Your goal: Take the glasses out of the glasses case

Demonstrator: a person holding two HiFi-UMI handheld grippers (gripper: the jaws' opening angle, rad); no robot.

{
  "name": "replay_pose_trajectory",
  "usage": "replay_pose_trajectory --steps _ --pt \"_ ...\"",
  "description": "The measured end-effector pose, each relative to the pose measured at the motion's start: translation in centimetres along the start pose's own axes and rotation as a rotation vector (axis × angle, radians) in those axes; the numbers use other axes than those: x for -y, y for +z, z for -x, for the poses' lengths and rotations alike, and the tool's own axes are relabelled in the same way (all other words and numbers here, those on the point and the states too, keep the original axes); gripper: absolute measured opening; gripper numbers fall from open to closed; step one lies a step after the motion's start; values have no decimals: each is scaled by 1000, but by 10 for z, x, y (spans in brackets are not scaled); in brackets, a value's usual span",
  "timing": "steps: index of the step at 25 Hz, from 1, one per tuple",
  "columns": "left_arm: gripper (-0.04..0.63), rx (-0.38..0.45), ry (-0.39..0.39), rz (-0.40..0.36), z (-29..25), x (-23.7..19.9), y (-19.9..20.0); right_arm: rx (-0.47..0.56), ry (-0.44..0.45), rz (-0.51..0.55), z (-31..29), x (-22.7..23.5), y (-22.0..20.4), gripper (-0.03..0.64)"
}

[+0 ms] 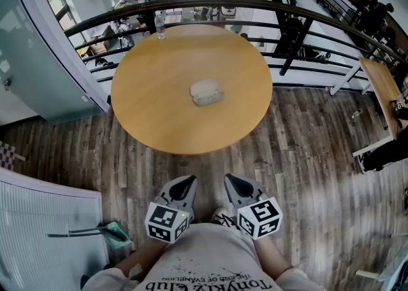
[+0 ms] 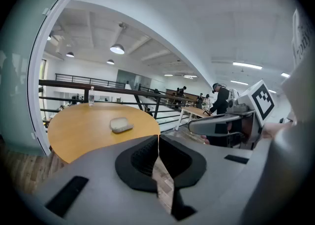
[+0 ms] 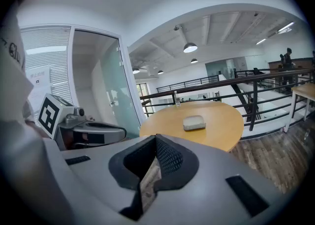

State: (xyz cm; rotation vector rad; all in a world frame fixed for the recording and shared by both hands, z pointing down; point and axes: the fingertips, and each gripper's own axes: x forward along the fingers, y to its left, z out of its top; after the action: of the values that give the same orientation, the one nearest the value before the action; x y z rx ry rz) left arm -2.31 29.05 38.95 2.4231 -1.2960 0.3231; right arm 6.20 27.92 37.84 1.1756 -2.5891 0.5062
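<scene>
A pale grey glasses case (image 1: 206, 92) lies closed near the middle of the round wooden table (image 1: 159, 111). It also shows far ahead of the jaws as the case (image 2: 120, 124) in the left gripper view and the case (image 3: 194, 122) in the right gripper view. Both grippers hang close to the person's body over the wood floor, well short of the table. My left gripper (image 1: 182, 188) is shut with its tips meeting and nothing between them. My right gripper (image 1: 237, 186) is shut and empty too. No glasses are visible.
A water bottle (image 1: 160, 25) stands at the table's far edge, by a dark metal railing (image 1: 255, 4) curving behind it. A glass wall (image 1: 38, 60) rises at the left. Another wooden table (image 1: 382, 86) stands at the right. People sit on the level below.
</scene>
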Motion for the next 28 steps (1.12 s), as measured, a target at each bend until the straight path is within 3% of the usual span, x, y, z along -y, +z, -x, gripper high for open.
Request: replay_pose_trajectory --steps 16,28 --pt "26 -7 -15 1 13 -13 -6 42 -1 -26 -7 -16 5 25" --pt "25 19 -69 -19 34 -56 11 59 -111 -47 -27 -30 17 25"
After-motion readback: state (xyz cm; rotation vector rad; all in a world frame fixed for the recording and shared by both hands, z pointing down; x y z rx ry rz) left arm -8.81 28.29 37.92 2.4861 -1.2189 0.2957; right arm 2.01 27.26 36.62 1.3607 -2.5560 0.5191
